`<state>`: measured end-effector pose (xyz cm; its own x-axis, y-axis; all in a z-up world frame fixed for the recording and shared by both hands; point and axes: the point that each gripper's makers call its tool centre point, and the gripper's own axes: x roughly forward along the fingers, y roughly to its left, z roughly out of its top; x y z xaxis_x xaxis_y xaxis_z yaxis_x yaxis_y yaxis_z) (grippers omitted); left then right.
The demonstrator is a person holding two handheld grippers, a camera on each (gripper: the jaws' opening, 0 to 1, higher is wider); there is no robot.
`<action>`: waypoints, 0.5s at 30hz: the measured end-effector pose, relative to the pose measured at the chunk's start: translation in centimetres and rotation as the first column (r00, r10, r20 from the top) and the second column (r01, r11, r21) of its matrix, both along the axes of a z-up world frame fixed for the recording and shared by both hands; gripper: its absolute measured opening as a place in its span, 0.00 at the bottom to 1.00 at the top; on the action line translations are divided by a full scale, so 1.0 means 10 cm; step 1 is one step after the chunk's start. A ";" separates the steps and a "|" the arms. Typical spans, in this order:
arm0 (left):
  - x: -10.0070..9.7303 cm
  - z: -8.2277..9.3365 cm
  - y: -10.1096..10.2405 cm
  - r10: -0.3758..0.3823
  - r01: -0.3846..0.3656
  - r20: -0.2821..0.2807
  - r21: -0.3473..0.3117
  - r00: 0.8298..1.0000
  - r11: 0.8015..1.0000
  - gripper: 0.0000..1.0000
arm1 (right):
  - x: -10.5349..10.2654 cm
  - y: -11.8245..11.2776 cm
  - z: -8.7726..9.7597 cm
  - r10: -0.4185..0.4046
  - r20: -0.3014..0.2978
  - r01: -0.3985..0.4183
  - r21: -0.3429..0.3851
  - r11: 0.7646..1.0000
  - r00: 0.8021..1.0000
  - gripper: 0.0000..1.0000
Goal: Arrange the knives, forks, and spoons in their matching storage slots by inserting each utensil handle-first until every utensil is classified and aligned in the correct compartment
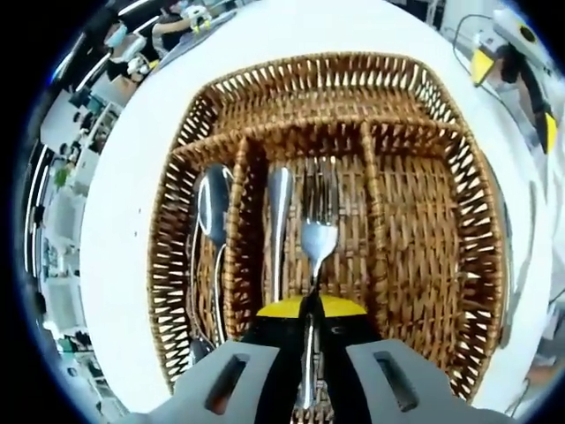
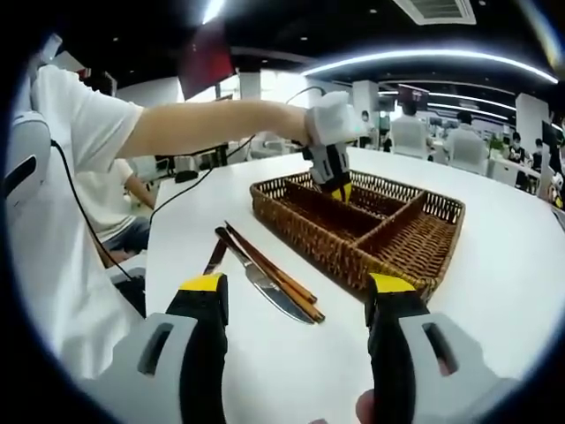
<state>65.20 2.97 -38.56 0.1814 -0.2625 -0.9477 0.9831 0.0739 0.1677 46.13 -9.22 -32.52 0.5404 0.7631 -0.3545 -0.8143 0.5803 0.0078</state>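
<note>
1 fork (image 1: 318,237), steel, is held by its handle between the closed jaws of the left gripper (image 1: 309,340), tines pointing away along the jaw line. Its long axis runs parallel to the dividers of the wicker tray (image 1: 481,265). It hangs over the middle long compartment; whether its head touches the weave cannot be told.

1 further utensil handle (image 1: 279,221) lies in that same compartment, just beside the fork on its left, also lengthwise. 1 spoon (image 1: 212,208) lies in the neighbouring left compartment, with more thin steel shapes under it, too dim to sort. The wide right compartment and the cross compartment at the far end hold nothing visible.

2 or more knives (image 2: 265,281), 1 steel blade plus dark wooden handles, lie in a loose bundle on the white table (image 2: 521,265), outside the tray, near its front corner in the right gripper view. Their long axes run slantwise to the tray wall.

The right gripper (image 2: 296,305) hovers over the table with its jaws standing wide apart and nothing between them. The knives lie just ahead of its jaws, so it appears the nearer hand for them.

Judgement: the fork is in mid-placement and already aligned with its slot; lowering and release look like the remaining step.
</note>
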 end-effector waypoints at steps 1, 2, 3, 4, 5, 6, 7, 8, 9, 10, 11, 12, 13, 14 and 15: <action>0.00 0.00 0.00 0.003 -0.003 0.001 -0.002 1.000 1.000 0.03 | 0.00 0.00 0.00 0.000 0.000 0.000 0.001 1.000 1.000 0.65; 0.00 0.00 0.00 0.001 -0.001 0.003 -0.003 1.000 1.000 0.04 | 0.00 0.00 0.00 0.000 0.001 0.000 0.002 1.000 1.000 0.65; 0.01 0.00 0.00 0.003 -0.003 0.008 -0.005 1.000 1.000 0.05 | -0.01 0.00 0.00 -0.001 0.000 0.001 0.002 1.000 1.000 0.65; 0.01 0.01 0.00 0.007 -0.007 0.010 -0.007 1.000 1.000 0.06 | -0.01 0.00 0.00 -0.001 0.001 0.001 0.001 1.000 1.000 0.65; 0.02 0.01 0.00 0.009 -0.009 0.014 -0.008 1.000 1.000 0.07 | -0.01 0.00 0.00 -0.002 0.000 0.002 0.001 1.000 1.000 0.65; 0.02 0.01 0.00 0.014 -0.014 0.018 -0.012 1.000 1.000 0.08 | -0.01 0.00 0.00 -0.002 0.000 0.002 0.001 1.000 1.000 0.65; 0.03 0.02 -0.01 0.020 -0.019 0.021 -0.019 1.000 1.000 0.09 | -0.01 0.00 0.00 -0.002 0.000 0.002 0.002 1.000 1.000 0.65; 0.03 0.03 -0.01 0.024 -0.024 0.022 -0.024 0.999 0.999 0.09 | -0.02 0.00 0.00 -0.002 0.000 0.002 0.001 1.000 1.000 0.65; 0.03 0.03 -0.01 0.025 -0.024 0.022 -0.024 0.999 0.999 0.09 | -0.02 0.00 0.00 -0.002 0.000 0.002 0.001 1.000 1.000 0.65; 0.02 0.03 -0.01 0.024 -0.023 0.021 -0.024 0.999 0.999 0.09 | -0.02 0.00 0.00 -0.002 0.000 0.002 0.000 1.000 1.000 0.65; 0.02 0.04 0.00 0.022 -0.021 0.023 -0.020 1.000 1.000 0.10 | -0.02 0.00 0.00 -0.002 0.000 0.002 0.000 1.000 1.000 0.65; 0.01 0.05 0.00 0.021 -0.020 0.025 -0.019 0.999 1.000 0.10 | -0.02 0.00 0.00 -0.002 0.001 0.002 0.000 1.000 1.000 0.65; 0.01 0.06 0.01 0.022 -0.021 0.030 -0.023 0.999 1.000 0.11 | -0.02 0.01 0.01 -0.002 0.001 0.002 0.000 1.000 1.000 0.65; 0.02 0.08 0.01 0.025 -0.024 0.034 -0.028 0.999 0.999 0.11 | -0.02 0.01 0.01 -0.002 0.004 0.002 0.000 1.000 1.000 0.65; 0.03 0.09 0.01 0.028 -0.027 0.038 -0.033 0.999 0.999 0.12 | -0.02 0.01 0.02 -0.002 0.004 0.002 0.000 1.000 1.000 0.65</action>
